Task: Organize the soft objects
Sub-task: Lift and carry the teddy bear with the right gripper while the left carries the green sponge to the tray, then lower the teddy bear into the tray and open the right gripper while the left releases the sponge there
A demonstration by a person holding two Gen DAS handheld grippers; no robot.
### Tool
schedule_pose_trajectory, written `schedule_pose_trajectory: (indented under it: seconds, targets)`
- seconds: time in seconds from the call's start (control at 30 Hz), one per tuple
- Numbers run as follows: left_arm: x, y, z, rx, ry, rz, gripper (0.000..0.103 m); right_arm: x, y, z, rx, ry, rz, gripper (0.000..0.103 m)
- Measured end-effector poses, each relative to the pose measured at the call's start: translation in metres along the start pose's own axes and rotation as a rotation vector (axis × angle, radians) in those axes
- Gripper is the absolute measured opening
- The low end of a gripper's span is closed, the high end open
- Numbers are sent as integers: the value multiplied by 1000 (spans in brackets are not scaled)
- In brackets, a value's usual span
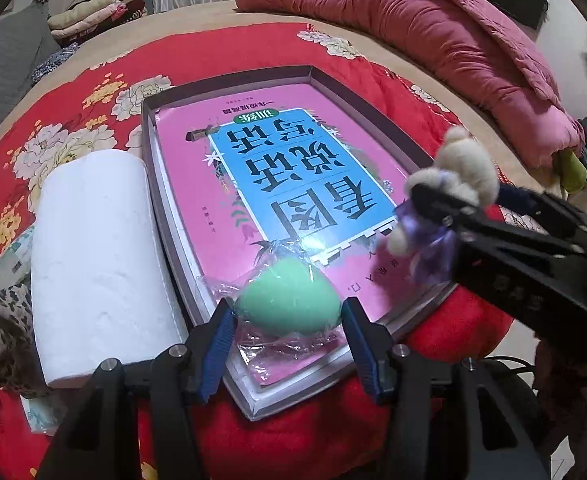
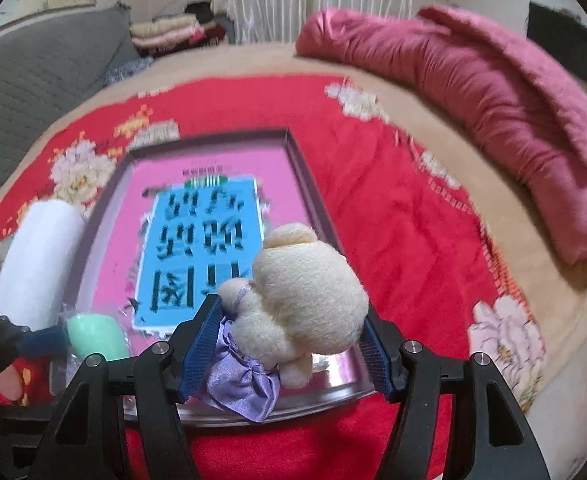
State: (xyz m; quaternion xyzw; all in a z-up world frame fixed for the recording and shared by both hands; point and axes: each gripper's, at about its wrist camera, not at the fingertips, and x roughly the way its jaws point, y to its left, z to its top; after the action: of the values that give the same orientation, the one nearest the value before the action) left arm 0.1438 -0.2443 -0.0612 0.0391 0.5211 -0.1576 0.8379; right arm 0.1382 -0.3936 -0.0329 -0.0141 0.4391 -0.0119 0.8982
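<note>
Closest in, blue ribbed pads of the left gripper (image 1: pixel 286 309), pressed against both sides of a mint-green egg-shaped sponge in crinkled clear plastic wrap (image 1: pixel 289 300). Pinches that sponge at its widest part, low over the near end of the shallow grey-brown cardboard box (image 1: pixel 325 80), with the loose wrap touching the glossy pink book with a blue title panel (image 1: pixel 189 184) that fills the box.

Likewise closed on soft goods: the right gripper (image 2: pixel 293 312), clamping a small cream plush bear in a shiny lilac dress (image 2: pixel 305 280). Grips it across the body, head pointing away from the wrist camera, skirt bunched by the left pad. Hangs above the near right corner of the box, clear of the book, seen from the left wrist view.

Just left of the box, touching its long wall: a fat white roll of soft paper (image 1: pixel 89 248), lying lengthwise. Further left of the box, a crumpled leopard-print cloth (image 1: pixel 1 340).

Under the box, a red blanket with cream and yellow flowers (image 1: pixel 229 52).

Well beyond the box to the right, a bunched dusty-pink quilt (image 1: pixel 433 28). Far behind the box to the left, a stack of folded clothes (image 1: pixel 89 16) beside a grey quilted cushion (image 1: pixel 5 60).
</note>
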Motion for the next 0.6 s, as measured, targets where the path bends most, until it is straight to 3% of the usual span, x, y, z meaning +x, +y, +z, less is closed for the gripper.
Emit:
schedule_pose_trajectory:
  seconds: [0.17, 0.6]
  targets:
    - [-1, 0, -1, 1, 2, -1, 55, 22, 3, -3, -1, 85, 19, 67]
    - [0, -2, -1, 2, 3, 4, 55, 30, 9, -3, -13, 117, -8, 74]
